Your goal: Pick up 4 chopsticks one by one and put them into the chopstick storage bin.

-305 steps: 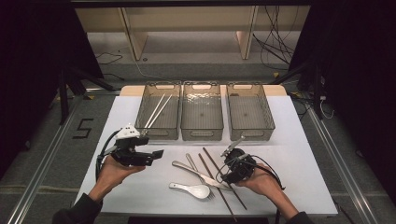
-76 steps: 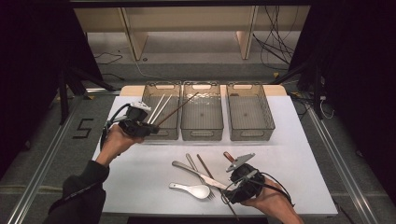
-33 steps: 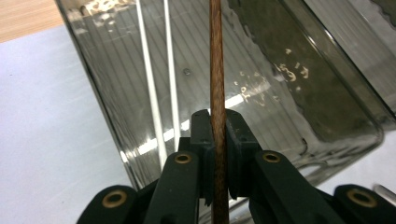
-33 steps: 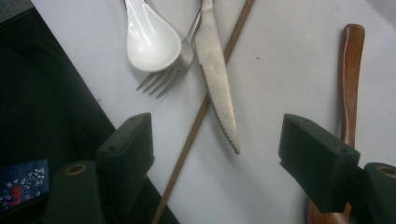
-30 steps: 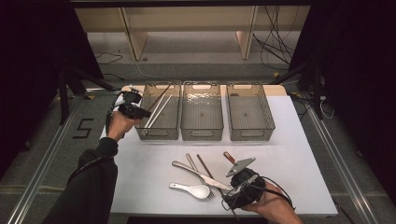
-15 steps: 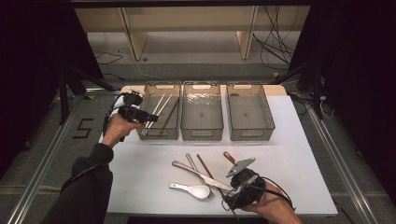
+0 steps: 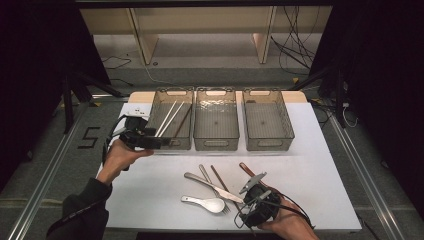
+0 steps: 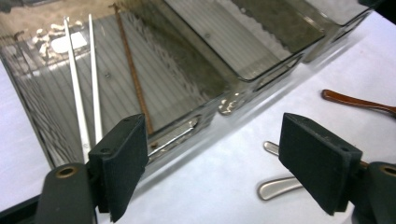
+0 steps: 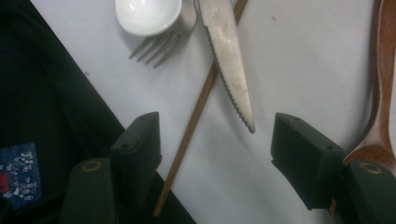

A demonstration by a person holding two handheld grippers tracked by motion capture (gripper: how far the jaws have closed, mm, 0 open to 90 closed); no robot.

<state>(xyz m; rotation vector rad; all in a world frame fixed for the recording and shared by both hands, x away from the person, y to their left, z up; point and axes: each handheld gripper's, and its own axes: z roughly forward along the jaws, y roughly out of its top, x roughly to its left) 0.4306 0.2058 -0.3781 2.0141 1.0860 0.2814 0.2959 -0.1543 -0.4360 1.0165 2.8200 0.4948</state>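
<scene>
At the lower middle of the high view we see the cutlery on the white table [image 7: 320, 165]: a brown chopstick [image 7: 224, 186], a knife [image 7: 212, 186], a fork [image 7: 212, 189], a white spoon [image 7: 204, 203] and a brown wooden spoon [image 7: 246, 170]. Our right gripper [image 7: 250, 186] hangs over their lower right end, its jaws spread with nothing pinched; they have just been narrowing a little. In the right gripper view the chopstick [image 9: 198, 112] runs up between the jaws, passing under the serrated knife [image 9: 229, 60], whose tip lies in the gap. The fork tines [image 9: 156, 44] and the white spoon bowl [image 9: 148, 15] sit at the top left, the wooden spoon [image 9: 380, 107] along the right edge.

Our left gripper [image 7: 157, 143] is at the centre left of the high view, at the near end of the left bin [image 7: 155, 107]. Its jaws have just been opening and stand wide apart, empty. In the left gripper view that bin holds two white chopsticks [image 8: 84, 88] and one brown chopstick [image 8: 133, 77]. The middle bin [image 7: 216, 120] and right bin [image 7: 266, 120] stand beside it in a row.

On the floor at the centre left we can read a taped "5" [image 7: 90, 137].
</scene>
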